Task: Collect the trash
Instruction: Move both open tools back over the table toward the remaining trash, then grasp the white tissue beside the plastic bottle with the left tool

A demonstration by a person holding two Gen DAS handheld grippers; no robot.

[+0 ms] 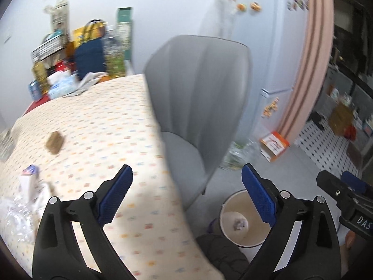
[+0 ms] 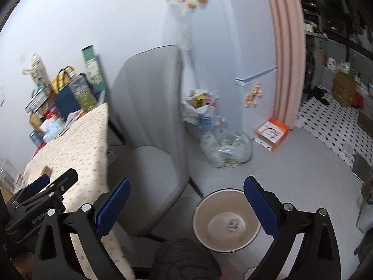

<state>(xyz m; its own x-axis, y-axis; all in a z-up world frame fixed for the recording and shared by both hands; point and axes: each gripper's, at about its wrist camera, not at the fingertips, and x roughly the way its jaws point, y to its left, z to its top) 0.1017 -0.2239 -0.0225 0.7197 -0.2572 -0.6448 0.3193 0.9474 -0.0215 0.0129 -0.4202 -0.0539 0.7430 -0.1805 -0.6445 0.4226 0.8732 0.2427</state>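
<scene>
Much of the room smeared or cut off

The crumpled scrap (image 2: pixel 234 225) in the bin (image 2: pixel 202 212) is too small to name. The clutter (image 1: pixel 70 70) at the counter's (image 1: pixel 105 121) far end is blurred; the clear wrappers (image 1: pixel 16 212) run off the left edge. The grey chair (image 1: pixel 198 93) hides the counter's right edge, and the magnets (image 2: pixel 253 96) on the fridge (image 2: pixel 244 46) are unreadable.
</scene>
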